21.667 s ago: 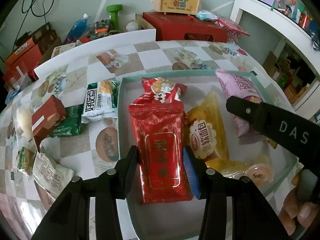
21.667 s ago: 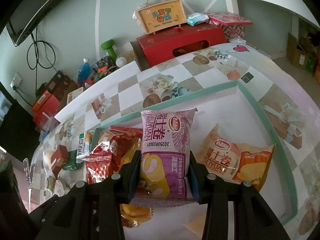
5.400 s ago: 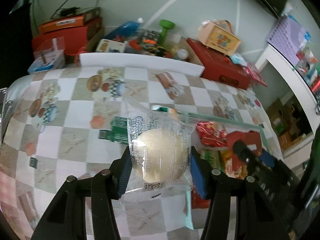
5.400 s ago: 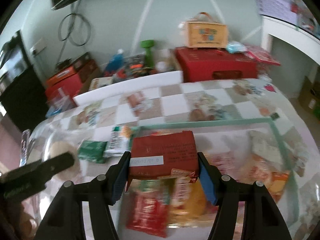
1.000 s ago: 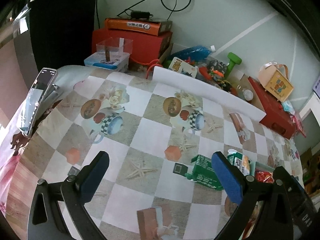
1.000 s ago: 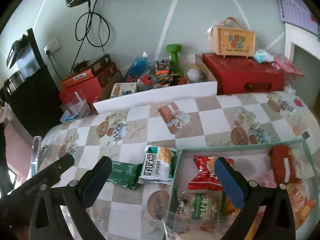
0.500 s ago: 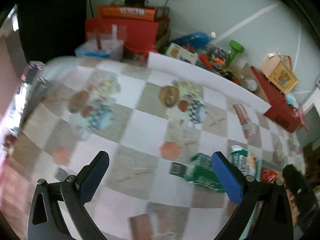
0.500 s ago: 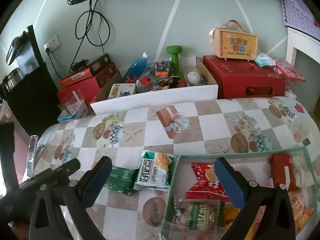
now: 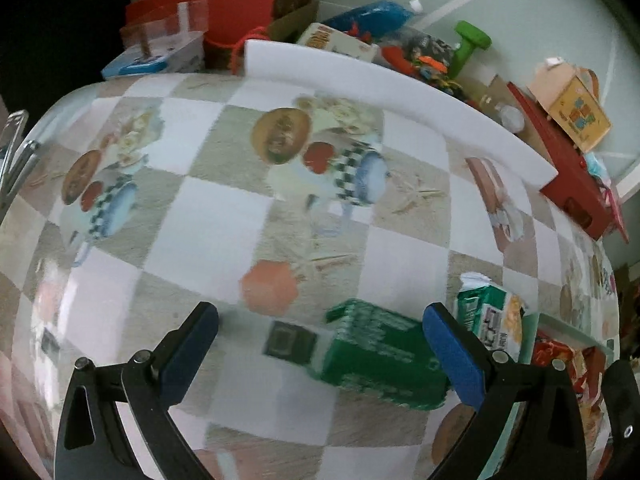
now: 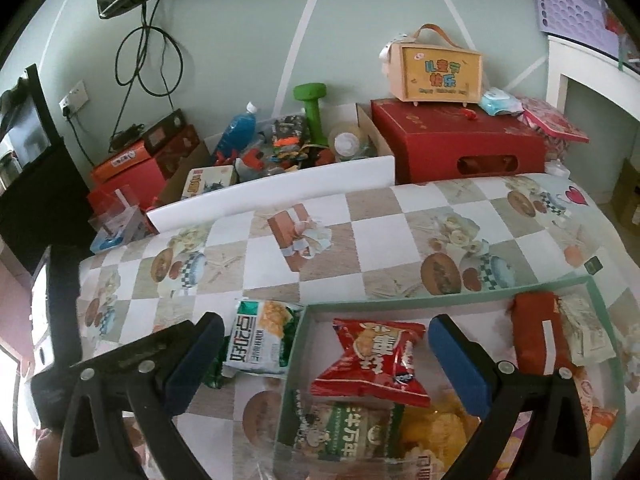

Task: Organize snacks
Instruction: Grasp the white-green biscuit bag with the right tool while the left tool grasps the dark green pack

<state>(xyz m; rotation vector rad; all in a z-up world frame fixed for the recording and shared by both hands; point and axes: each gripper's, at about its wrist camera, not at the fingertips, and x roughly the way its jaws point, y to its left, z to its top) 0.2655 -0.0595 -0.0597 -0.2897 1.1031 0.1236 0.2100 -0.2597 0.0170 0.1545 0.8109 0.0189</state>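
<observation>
My left gripper point(image 9: 320, 352) is open and low over the checked tablecloth. A dark green packet point(image 9: 384, 356) lies flat between its fingers, close to the right one. A white-and-green snack pack point(image 9: 492, 320) lies just beyond, against the green-rimmed tray point(image 9: 568, 324). My right gripper point(image 10: 328, 360) hangs open and empty above the tray's point(image 10: 440, 300) left end. Inside lie a red snack bag point(image 10: 372, 356), a green-and-white pack point(image 10: 344, 428), a yellow pack point(image 10: 436, 432) and a brown-red pack point(image 10: 536, 332). The white-and-green pack point(image 10: 260, 336) sits outside the rim, the dark green packet point(image 10: 214, 368) mostly hidden.
A white board point(image 10: 272, 188) stands along the table's far edge. Behind it are red boxes point(image 10: 460, 148), a green dumbbell point(image 10: 312, 108), a blue bottle point(image 10: 240, 128) and a small handled box point(image 10: 436, 68). A metal clip point(image 9: 12, 152) sits at the table's left edge.
My left gripper has dropped and moved in on the dark green packet, which now lies between its open fingers. The right gripper has edged forward over the tray.
</observation>
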